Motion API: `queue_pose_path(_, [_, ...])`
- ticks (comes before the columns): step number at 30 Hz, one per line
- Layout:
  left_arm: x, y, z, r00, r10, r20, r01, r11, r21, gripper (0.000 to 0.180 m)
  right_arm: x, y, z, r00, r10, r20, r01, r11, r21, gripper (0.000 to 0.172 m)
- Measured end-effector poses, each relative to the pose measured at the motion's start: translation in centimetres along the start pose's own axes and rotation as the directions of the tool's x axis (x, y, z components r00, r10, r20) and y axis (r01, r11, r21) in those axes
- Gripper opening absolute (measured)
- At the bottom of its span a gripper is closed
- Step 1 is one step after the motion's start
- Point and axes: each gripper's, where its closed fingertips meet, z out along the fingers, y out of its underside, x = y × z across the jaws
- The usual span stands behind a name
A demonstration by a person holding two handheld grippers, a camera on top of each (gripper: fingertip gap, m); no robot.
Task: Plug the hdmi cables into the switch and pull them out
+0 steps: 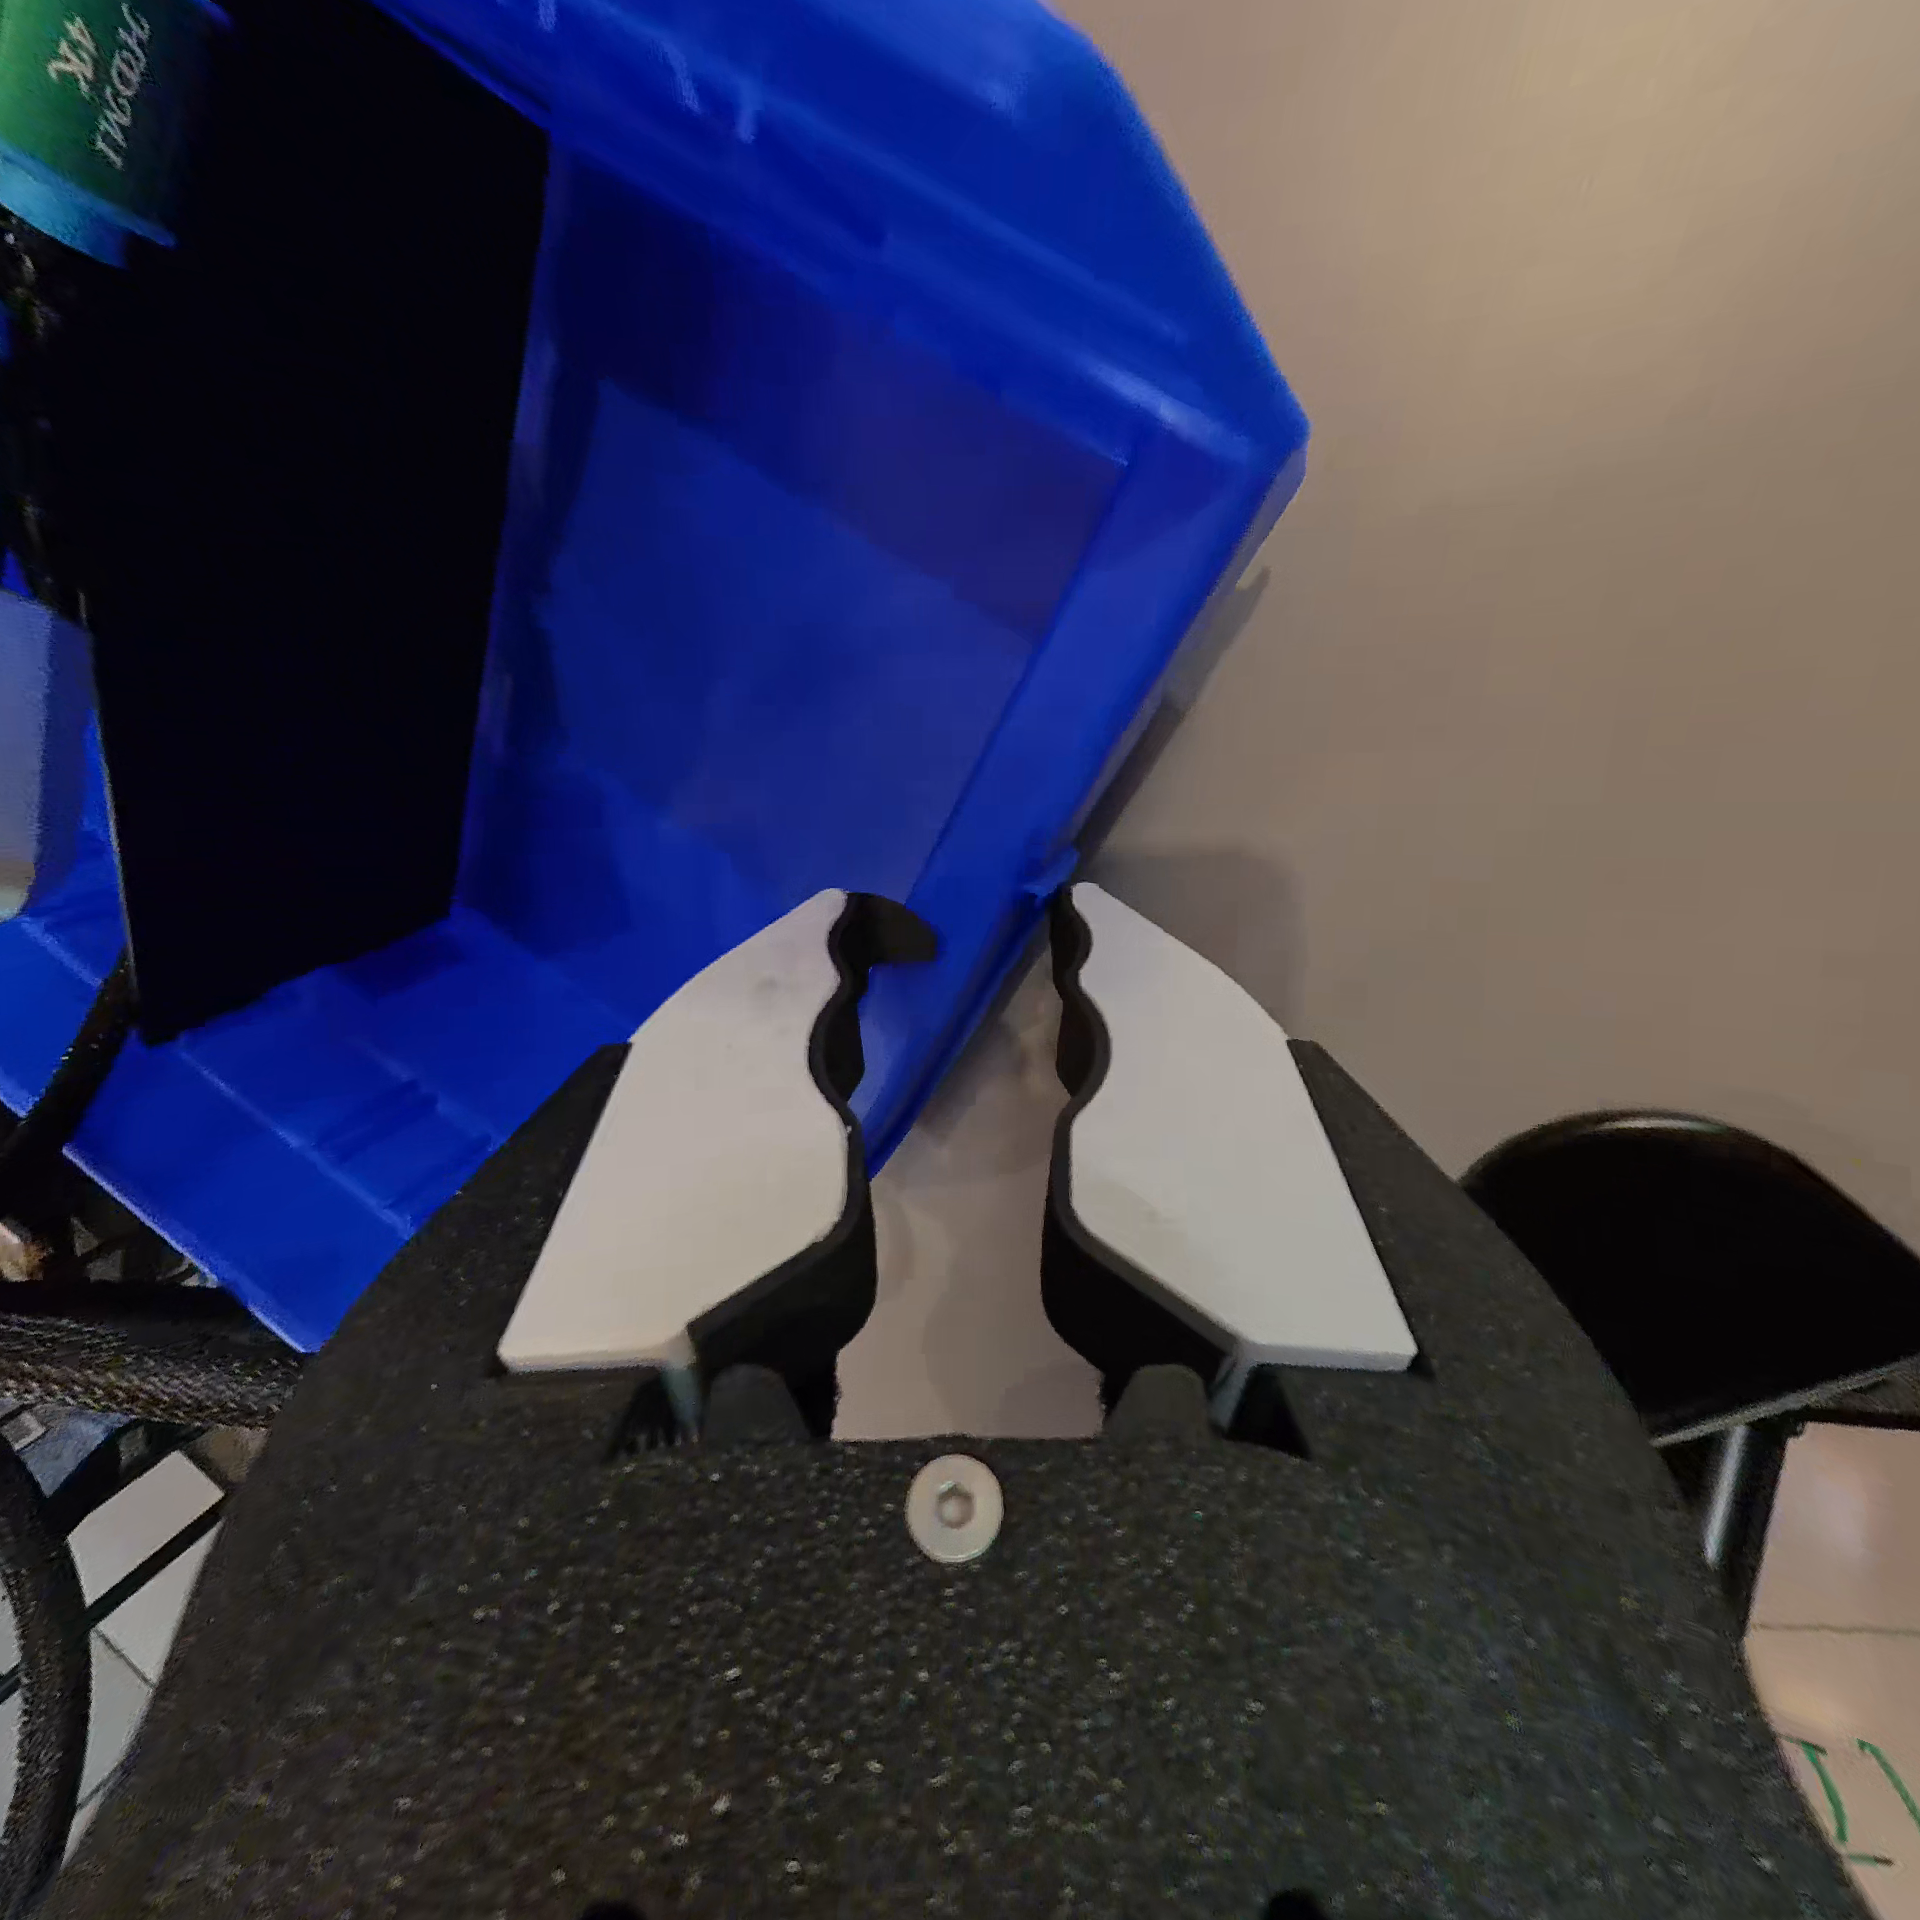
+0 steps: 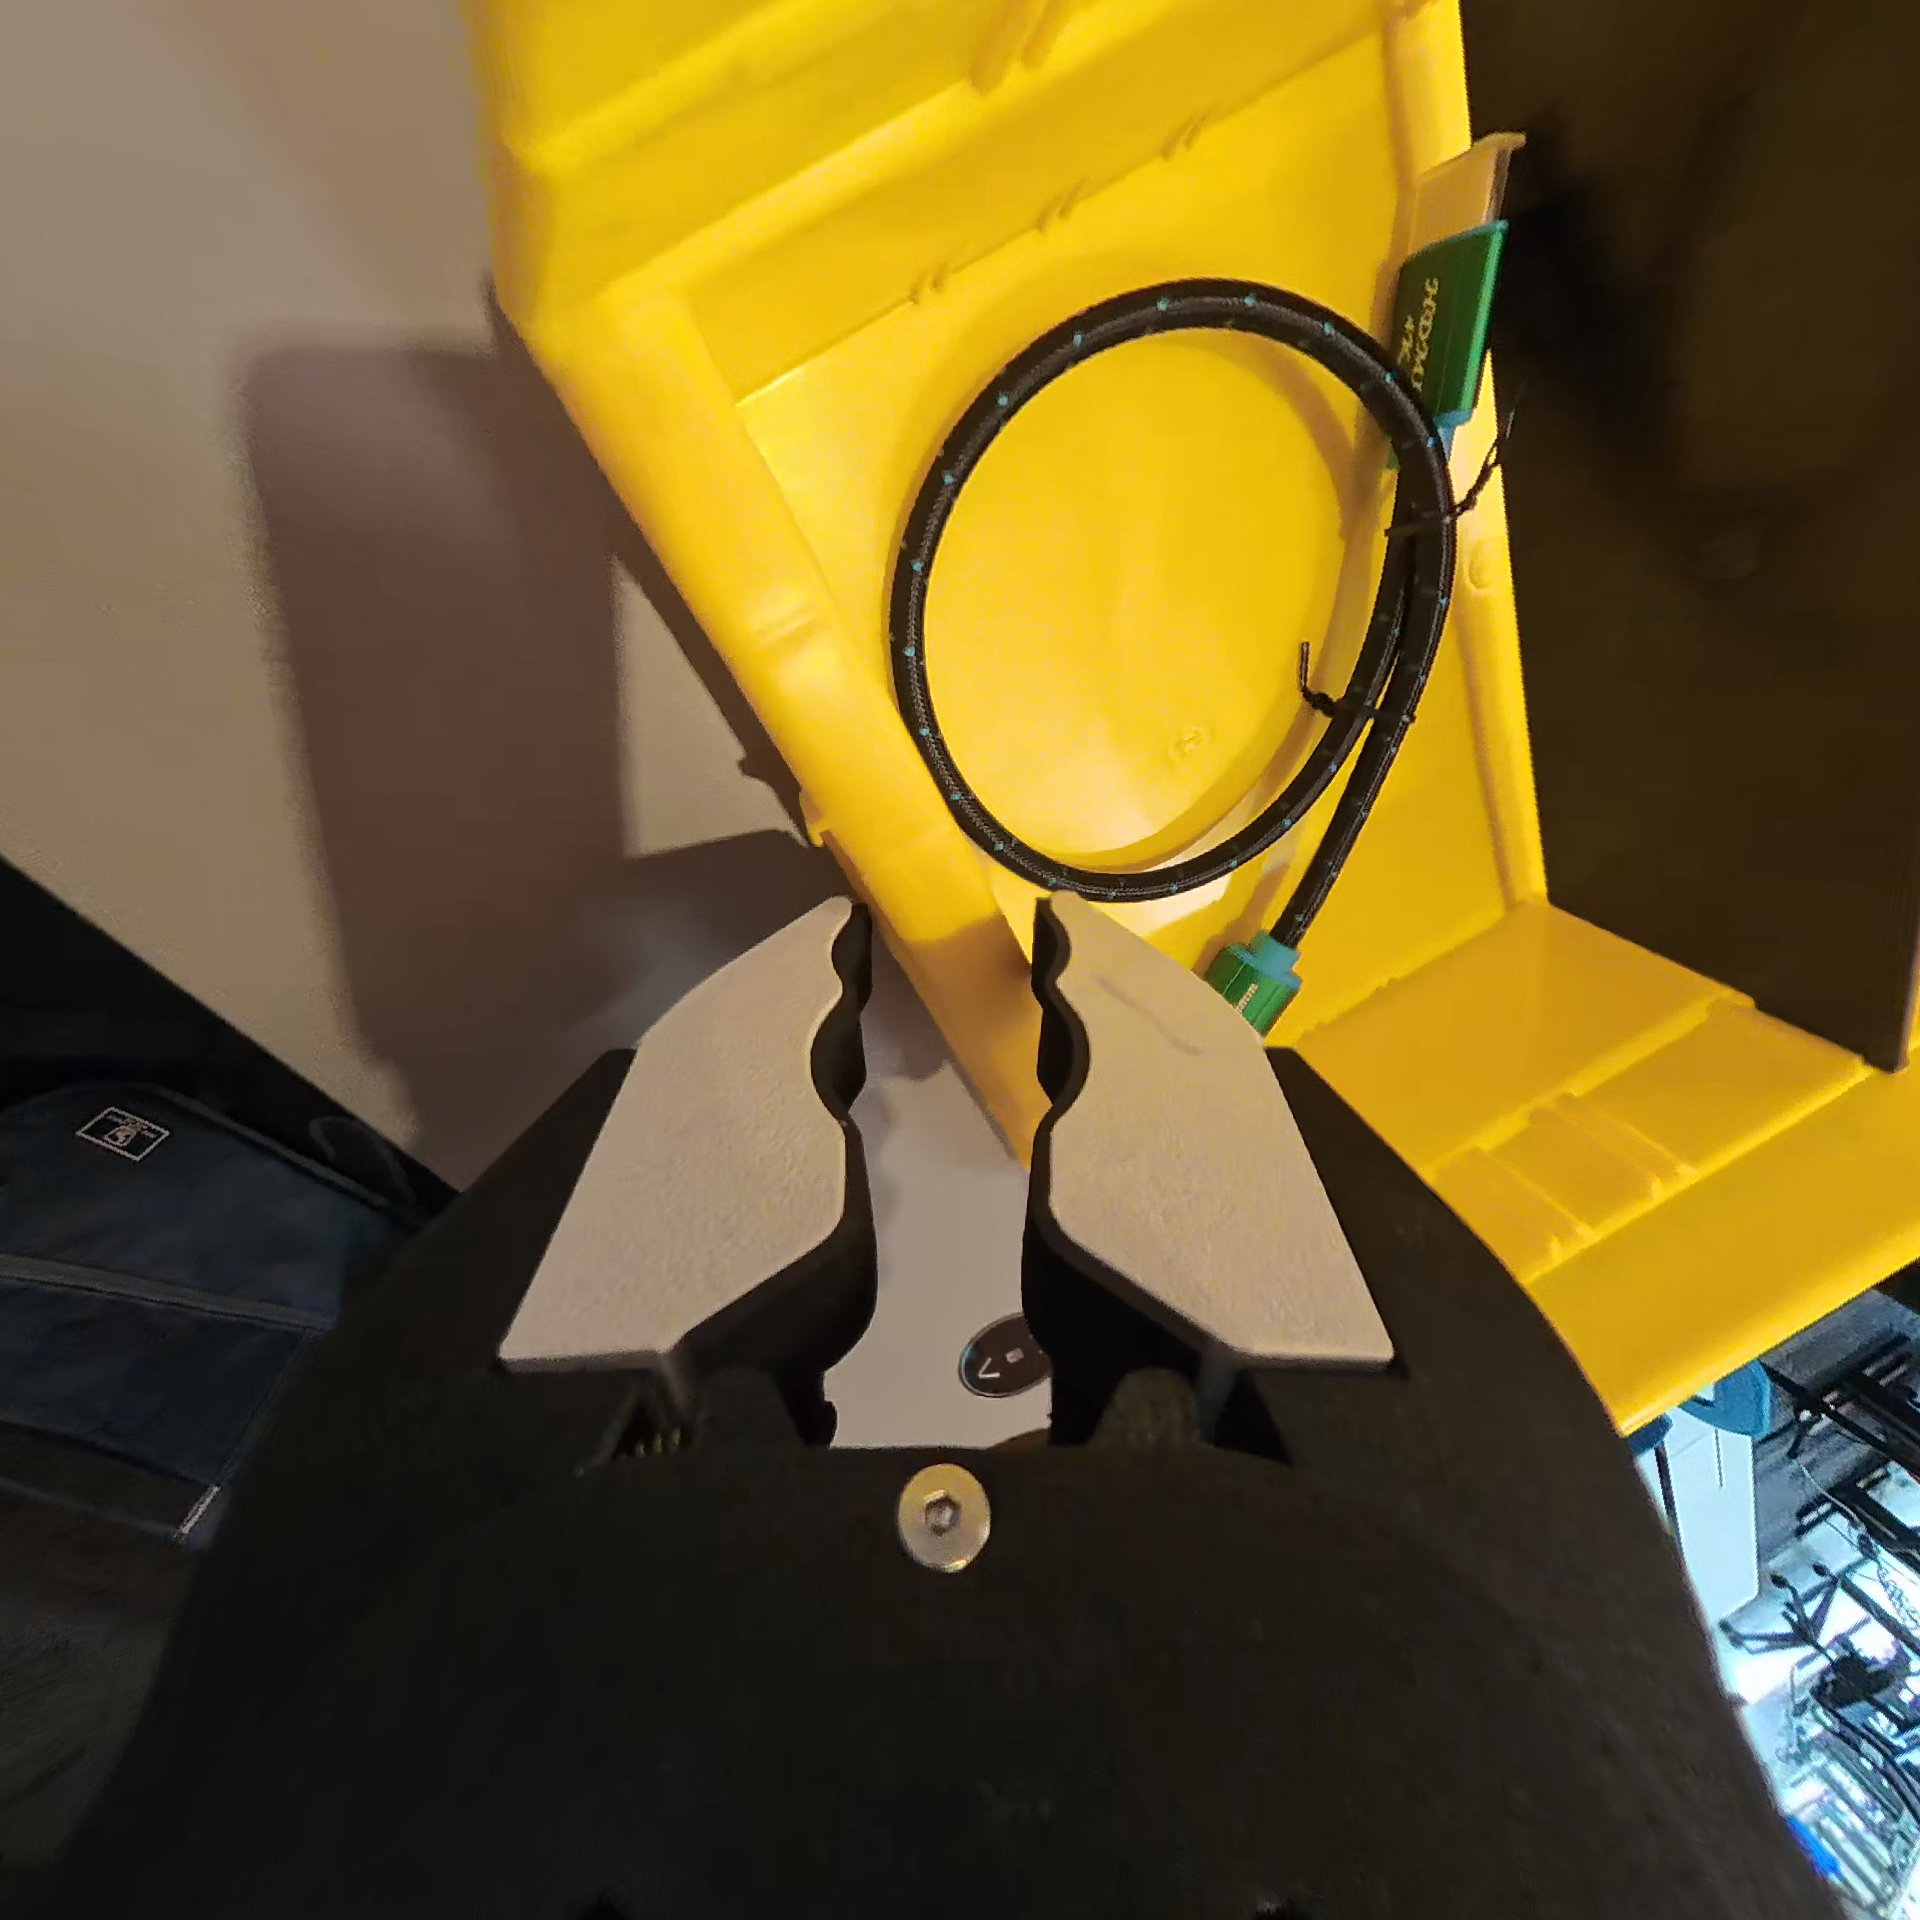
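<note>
Left claw (image 1: 956, 904) clamped on blue bin (image 1: 790, 582) wall, right claw (image 2: 951, 909) on yellow bin (image 2: 831, 582) wall

We count two bins: one blue bin (image 1: 790, 582) and one yellow bin (image 2: 1091, 187). One black braided cable (image 2: 914, 623), coiled, with two green connectors (image 2: 1252, 982). One black chair (image 1: 1704, 1247). One dark bag (image 2: 145, 1299). Two grippers, one per view.
</note>
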Motion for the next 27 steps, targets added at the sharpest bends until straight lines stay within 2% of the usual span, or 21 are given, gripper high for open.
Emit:
queue_pose_path(4, [-0.6, 1.6, 0.1, 0.998, 0.028, -0.052, -0.03, 0.999, -0.029, 0.033, 1.3, 0.5, 0.3, 1.0, 0.022, -0.006, -0.022, 1.0, -0.013, 0.03])
queue_pose_path(9, [-0.7, 3.1, 0.0, 0.993, 0.057, -0.105, -0.063, 0.996, -0.06, 0.033, 2.6, -0.5, 0.8, 0.996, 0.086, -0.015, -0.086, 0.996, 0.017, 0.03])
queue_pose_path(15, [-0.7, 3.1, 0.0, 0.994, 0.043, -0.098, -0.051, 0.995, -0.081, 0.033, 3.6, -1.0, 1.2, 0.996, 0.087, -0.012, -0.086, 0.994, 0.065, 0.028])
queue_pose_path(20, [-0.6, 3.0, 0.1, 0.994, 0.002, -0.105, -0.01, 0.998, -0.068, 0.034, 3.9, 0.5, 1.1, 1.0, 0.02, 0.001, -0.02, 1.0, 0.024, 0.028])
queue_pose_path(27, [-0.6, 2.7, 0.2, 0.994, -0.038, -0.104, 0.036, 0.999, -0.024, 0.036, 4.1, 0.9, 1.0, 1.0, 0.026, -0.014, -0.026, 1.0, 0.012, 0.03])
